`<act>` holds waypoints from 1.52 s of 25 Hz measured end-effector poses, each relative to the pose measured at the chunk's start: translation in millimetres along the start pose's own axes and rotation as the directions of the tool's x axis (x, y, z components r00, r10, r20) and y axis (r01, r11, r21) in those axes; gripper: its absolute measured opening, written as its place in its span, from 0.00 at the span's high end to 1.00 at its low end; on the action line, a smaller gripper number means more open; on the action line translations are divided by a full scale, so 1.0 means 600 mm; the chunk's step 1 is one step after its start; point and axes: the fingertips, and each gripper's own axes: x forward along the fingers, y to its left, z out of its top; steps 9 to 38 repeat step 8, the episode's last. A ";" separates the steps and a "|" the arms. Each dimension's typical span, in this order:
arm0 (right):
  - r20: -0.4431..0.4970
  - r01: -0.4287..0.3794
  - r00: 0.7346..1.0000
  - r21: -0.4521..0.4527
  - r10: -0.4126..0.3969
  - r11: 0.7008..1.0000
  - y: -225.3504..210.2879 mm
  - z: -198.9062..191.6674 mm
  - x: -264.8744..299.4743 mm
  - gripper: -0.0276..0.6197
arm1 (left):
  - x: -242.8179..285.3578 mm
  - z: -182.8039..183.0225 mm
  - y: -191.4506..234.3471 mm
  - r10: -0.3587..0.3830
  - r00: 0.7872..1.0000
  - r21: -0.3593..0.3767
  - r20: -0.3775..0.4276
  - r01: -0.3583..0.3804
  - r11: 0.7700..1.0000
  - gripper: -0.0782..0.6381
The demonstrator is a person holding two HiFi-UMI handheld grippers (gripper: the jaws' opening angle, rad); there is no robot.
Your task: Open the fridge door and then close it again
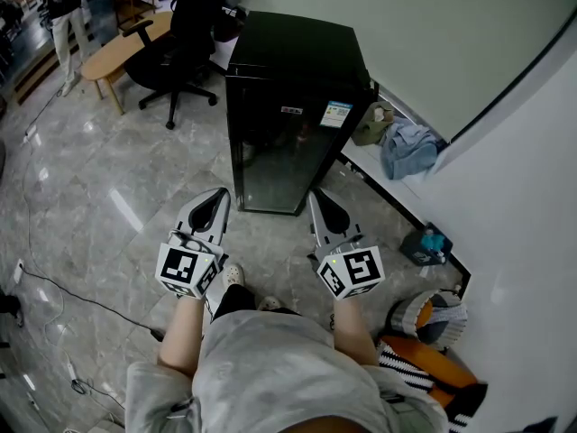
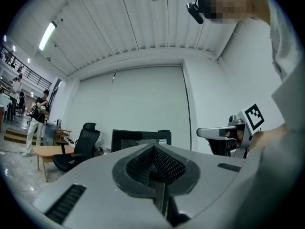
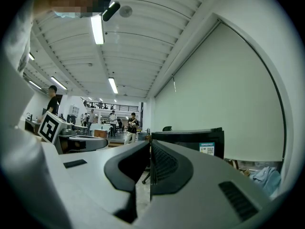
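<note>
Standing on the grey marble floor with its back near the pale wall, the black fridge has its dark glass door shut flush with the cabinet, facing the person. A small sticker sits on the fridge's upper front edge. The left gripper is held in front of the fridge, just off the door's left lower corner and not touching it. In the left gripper view its two jaws are pressed together with nothing between them. The right gripper is also in front of the fridge, near the door's right lower corner and apart from it. The right gripper view shows its ribbed jaws closed against each other, likewise empty. Both grippers point level toward the fridge, side by side, each with its marker cube at the end away from the fridge. Beyond the fridge, on its left, stand a black office chair and a wooden table, with a person further off. To the right of the fridge, a low ledge along the wall carries crumpled cloths.
</note>
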 end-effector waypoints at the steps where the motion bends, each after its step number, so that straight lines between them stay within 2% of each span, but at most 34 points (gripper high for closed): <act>1: 0.000 0.000 1.000 0.000 0.000 1.000 0.000 0.001 -0.001 0.92 | -0.001 0.000 -0.002 -0.001 1.000 0.001 -0.001 0.001 1.000 0.87; 38: 0.000 -0.007 1.000 0.005 0.007 1.000 -0.006 0.001 -0.010 0.92 | 0.003 -0.003 -0.018 -0.005 1.000 0.001 -0.008 0.005 1.000 0.87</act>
